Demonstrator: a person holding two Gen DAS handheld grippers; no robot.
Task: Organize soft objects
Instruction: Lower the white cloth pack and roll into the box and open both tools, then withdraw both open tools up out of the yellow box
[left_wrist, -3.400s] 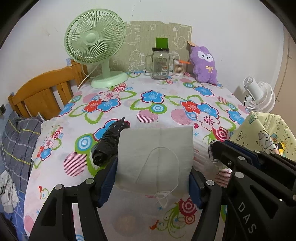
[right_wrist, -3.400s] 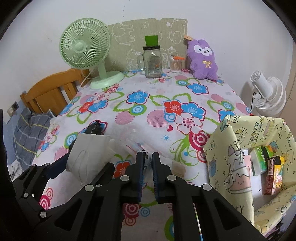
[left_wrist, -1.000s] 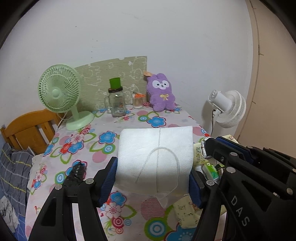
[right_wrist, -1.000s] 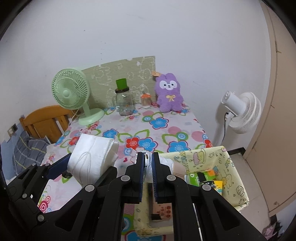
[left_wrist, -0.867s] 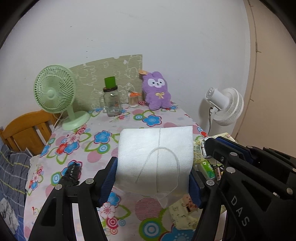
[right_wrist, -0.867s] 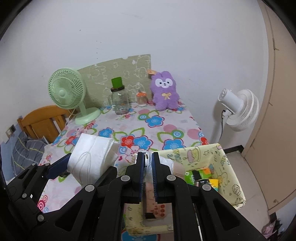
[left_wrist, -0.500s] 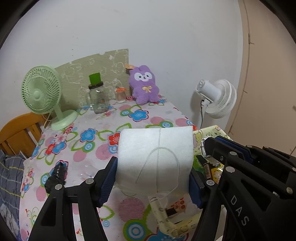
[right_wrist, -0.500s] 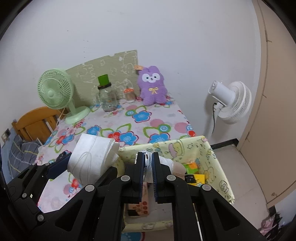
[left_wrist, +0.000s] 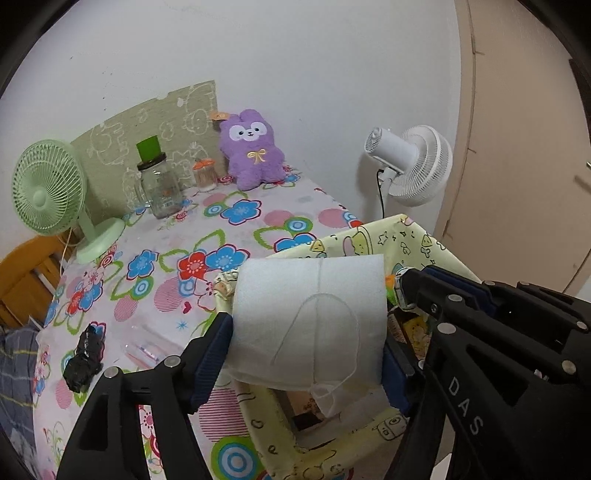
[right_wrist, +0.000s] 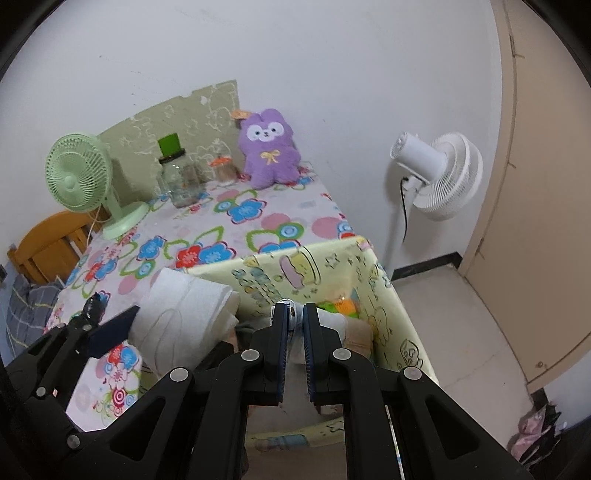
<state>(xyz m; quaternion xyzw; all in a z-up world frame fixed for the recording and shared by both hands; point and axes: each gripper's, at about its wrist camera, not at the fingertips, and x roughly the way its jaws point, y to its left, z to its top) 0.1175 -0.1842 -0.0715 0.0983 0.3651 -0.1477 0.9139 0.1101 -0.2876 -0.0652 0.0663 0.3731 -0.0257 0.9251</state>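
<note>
One white mask pack (left_wrist: 306, 325), folded with its ear loop on top, hangs between the blue pads of the left tongs (left_wrist: 304, 343). Their jaws have just been easing apart, yet both pads touch the pack's side edges and it sits level between them, so the left tongs grasp it. Some seconds ago the pack lay flat on the worktop (left_wrist: 258, 206), right beside the black bundle (left_wrist: 83, 363). Now it is off the flowered cloth and over the open mouth of the yellow cartoon-print bin (left_wrist: 369, 236). The bundle lies well apart from it, at 9 o'clock.

A second ago only a corner of the bin showed at 4 o'clock of the pack. Now its rim runs from 12 o'clock round to 6 o'clock, and its inside shows under the pack's lower edge.

Just at 3 o'clock of the pack, the right tongs (right_wrist: 293, 314) are clenched, as they were before. They now sit above the bin's inside instead of above the cloth. A small pale bit shows between their tips; I cannot tell what it is.

At the worktop's far edge, around 11 o'clock, the purple plush (left_wrist: 253, 155), glass jar (left_wrist: 157, 184) and green fan (left_wrist: 44, 188) keep their places. The white fan (left_wrist: 417, 170) stands at 1 o'clock, beyond the bin.
</note>
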